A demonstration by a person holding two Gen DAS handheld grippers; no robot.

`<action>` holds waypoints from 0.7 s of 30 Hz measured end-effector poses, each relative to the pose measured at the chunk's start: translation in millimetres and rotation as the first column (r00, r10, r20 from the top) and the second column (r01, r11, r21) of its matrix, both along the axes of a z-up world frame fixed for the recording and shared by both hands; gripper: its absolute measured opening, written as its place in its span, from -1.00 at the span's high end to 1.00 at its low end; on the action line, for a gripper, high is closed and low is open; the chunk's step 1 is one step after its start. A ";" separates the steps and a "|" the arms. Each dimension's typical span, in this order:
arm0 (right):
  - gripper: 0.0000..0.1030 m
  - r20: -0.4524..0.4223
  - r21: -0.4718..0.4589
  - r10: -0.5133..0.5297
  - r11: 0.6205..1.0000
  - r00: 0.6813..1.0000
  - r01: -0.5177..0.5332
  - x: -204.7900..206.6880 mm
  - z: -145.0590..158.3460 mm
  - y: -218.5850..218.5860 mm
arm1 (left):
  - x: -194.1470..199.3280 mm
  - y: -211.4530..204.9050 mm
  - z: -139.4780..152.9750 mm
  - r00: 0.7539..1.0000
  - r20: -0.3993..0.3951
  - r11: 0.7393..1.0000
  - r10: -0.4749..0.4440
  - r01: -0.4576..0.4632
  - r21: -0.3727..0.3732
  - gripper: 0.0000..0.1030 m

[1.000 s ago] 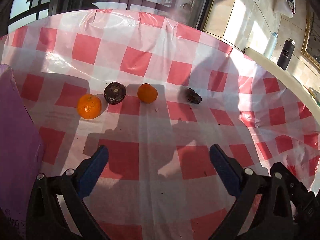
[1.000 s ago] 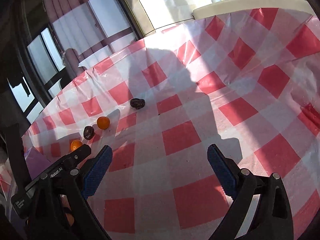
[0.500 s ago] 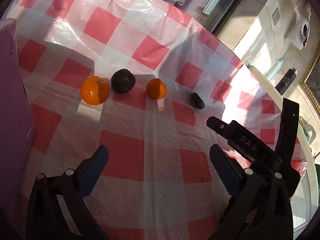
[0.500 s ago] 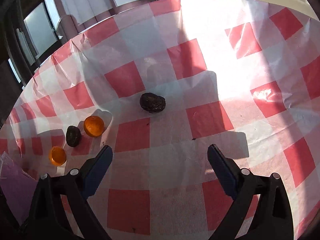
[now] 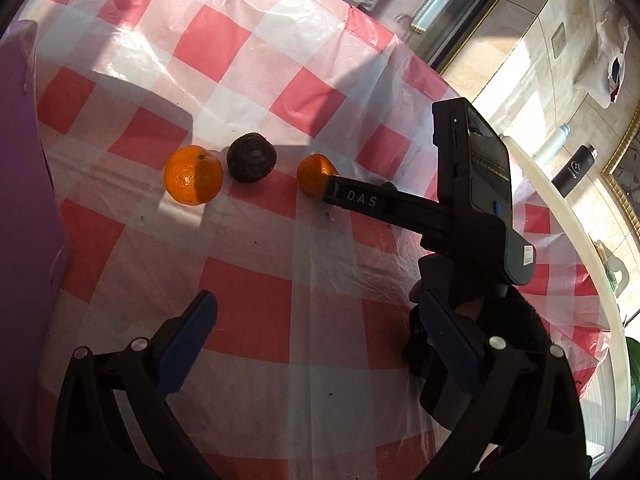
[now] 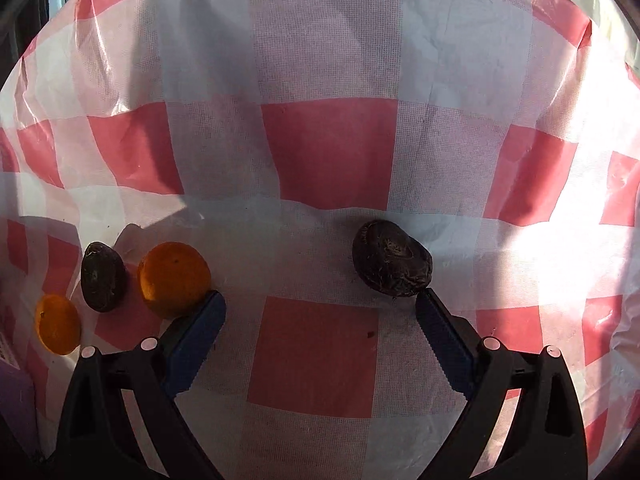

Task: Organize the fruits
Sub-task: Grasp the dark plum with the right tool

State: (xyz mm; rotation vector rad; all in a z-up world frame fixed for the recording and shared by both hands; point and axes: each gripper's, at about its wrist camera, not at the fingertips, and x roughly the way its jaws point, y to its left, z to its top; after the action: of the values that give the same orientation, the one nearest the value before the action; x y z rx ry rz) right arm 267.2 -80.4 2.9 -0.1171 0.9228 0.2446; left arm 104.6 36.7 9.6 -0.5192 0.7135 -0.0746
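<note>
Four fruits lie in a row on the red-and-white checked tablecloth. In the left wrist view they are a large orange, a dark round fruit and a smaller orange; the fourth is hidden behind the right gripper's body. In the right wrist view a dark wrinkled fruit lies just beyond the right fingertip, with an orange, a dark fruit and another orange to the left. My right gripper is open and low over the cloth. My left gripper is open and empty, farther back.
A purple container stands at the left edge of the table. A white rounded ledge runs along the right side, with a black bottle and a pale bottle beyond it. A gloved hand holds the right gripper.
The right gripper has moved forward and down towards the fruit row; the dark wrinkled fruit is now close to its right fingertip. It now reaches across the left wrist view and hides that fruit.
</note>
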 end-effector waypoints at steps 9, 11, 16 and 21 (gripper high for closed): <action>-0.28 0.025 0.099 0.069 0.993 0.997 -0.071 -0.1 5.7 -6.2 | -2.7 2.6 -0.9 1.000 -0.005 1.000 0.016 -0.016 -0.011 -0.96; -0.24 0.020 0.161 0.060 0.985 0.998 -0.063 0.7 6.4 -16.7 | -3.4 4.6 -1.9 1.000 -0.006 1.000 0.022 -0.022 -0.019 -0.96; -0.35 0.029 0.123 0.082 0.989 0.996 -0.085 -7.5 7.2 -13.2 | -2.8 5.3 -3.0 1.000 -0.013 0.999 0.025 -0.025 -0.022 -0.96; -0.35 0.054 0.170 0.023 0.985 0.998 -0.032 -21.9 10.5 -36.0 | -2.4 7.6 -4.7 0.999 -0.018 0.999 0.030 -0.031 -0.038 -0.96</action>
State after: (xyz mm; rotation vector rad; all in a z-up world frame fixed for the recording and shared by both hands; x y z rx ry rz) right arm 245.4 -116.4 13.4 0.0225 0.8455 0.3444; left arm 102.2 44.3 4.9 -0.5681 0.7221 -0.0552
